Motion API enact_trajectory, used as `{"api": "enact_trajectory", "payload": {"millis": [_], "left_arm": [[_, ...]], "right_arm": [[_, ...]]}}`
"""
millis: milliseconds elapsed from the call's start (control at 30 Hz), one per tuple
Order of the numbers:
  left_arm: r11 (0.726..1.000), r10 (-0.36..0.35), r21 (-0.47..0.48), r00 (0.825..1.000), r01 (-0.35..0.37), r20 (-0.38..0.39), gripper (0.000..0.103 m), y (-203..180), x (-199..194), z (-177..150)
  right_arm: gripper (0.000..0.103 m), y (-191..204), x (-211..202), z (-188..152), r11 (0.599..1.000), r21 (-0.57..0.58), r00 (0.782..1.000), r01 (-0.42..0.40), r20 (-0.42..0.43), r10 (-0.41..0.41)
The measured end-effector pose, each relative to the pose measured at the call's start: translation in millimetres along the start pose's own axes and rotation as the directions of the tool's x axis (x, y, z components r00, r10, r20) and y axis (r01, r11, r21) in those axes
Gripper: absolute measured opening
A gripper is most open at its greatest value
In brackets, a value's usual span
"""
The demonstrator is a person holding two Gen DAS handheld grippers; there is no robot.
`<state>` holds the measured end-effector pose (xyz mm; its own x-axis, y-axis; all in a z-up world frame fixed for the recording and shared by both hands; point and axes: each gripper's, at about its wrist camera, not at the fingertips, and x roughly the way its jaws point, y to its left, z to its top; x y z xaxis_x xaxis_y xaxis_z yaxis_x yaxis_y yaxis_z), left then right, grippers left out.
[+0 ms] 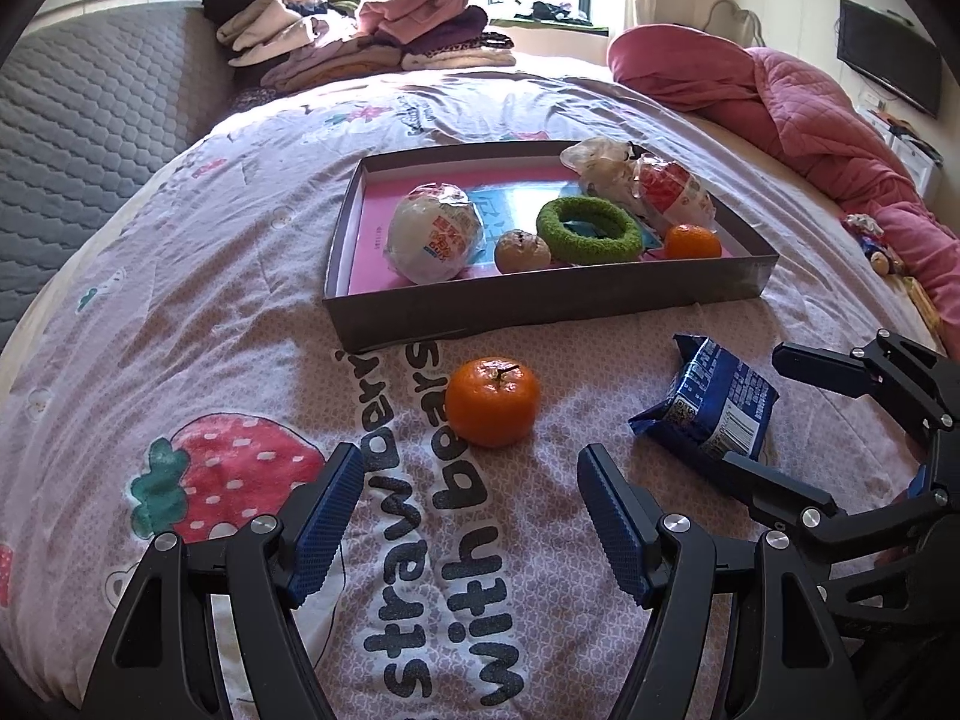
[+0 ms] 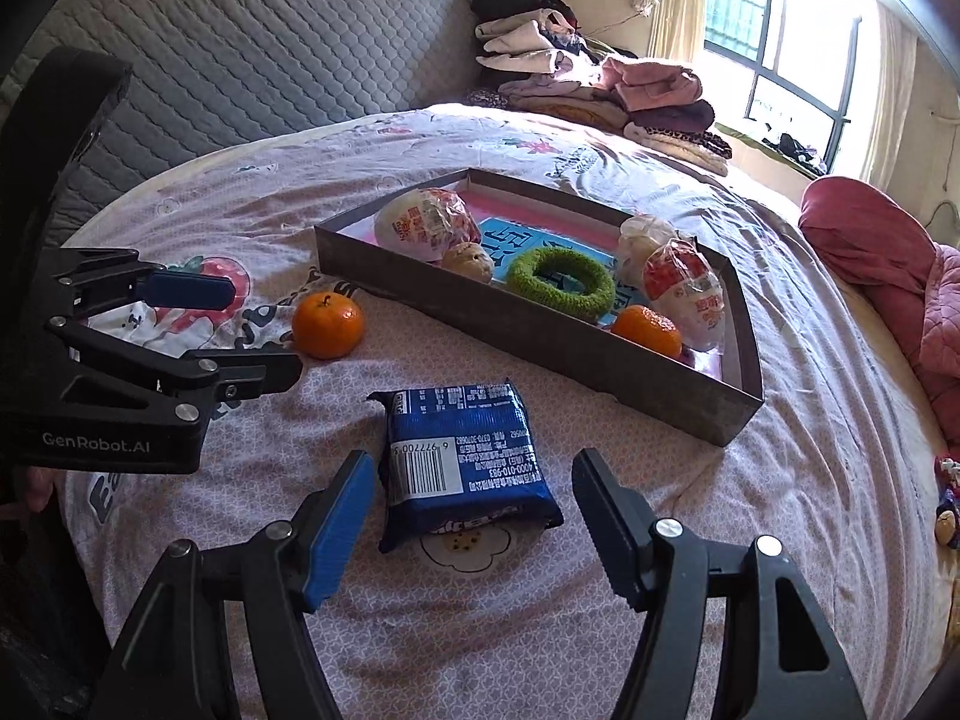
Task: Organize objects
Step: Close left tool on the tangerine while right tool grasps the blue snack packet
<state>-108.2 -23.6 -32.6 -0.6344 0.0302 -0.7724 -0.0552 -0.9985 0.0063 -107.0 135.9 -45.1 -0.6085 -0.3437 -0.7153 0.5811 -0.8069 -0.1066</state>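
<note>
Tray (image 1: 540, 294) lying ahead of both grippers, already holding two wrapped buns, a second clear bag of food, a small brownish fruit, a green fuzzy ring (image 1: 589, 229) and one tangerine. Judging from that, sorting well along, with two items still waiting outside on the bedspread.

Left gripper (image 1: 471, 483) hovering with jaws spread wide and nothing between them; loose tangerine (image 1: 492, 402) sitting just ahead of the fingertips, stem up, roughly centred on the gap, not touched. Blue snack packet (image 1: 708, 405) lying off to that gripper's right, near the tray's front wall.

Right gripper (image 2: 474, 492) also standing wide, gripping nothing; the blue snack packet resting flat directly ahead, its near end reaching in between the fingertips, barcode side up, pads apart from it on both sides. Seen from there, the loose tangerine lying ahead and to the left, beside the tray's near corner, with the left gripper further left.

Remaining, by this reckoning: closing on tangerine and packet, then carrying each over the tray's front wall into the free space inside.

Working on a bed: soft pinkish quilt cover (image 1: 180, 312) printed with strawberries and lettering, wrinkled, likely yielding under a pressing finger. Grey quilted headboard on the far left, folded clothes stacked beyond the tray, rolled pink blanket to the right, bright window behind, dark screen on the right-hand wall.
</note>
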Motion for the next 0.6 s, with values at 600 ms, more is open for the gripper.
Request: {"api": "enact_trajectory", "payload": {"millis": [600], "left_arm": [[1.0, 0.012, -0.013, 1.0, -0.012, 0.0, 0.075, 4, 20, 11]], "right_arm": [[0.073, -6, 22, 7, 0.996, 0.069, 0.999, -0.049, -0.014, 0.05]]}}
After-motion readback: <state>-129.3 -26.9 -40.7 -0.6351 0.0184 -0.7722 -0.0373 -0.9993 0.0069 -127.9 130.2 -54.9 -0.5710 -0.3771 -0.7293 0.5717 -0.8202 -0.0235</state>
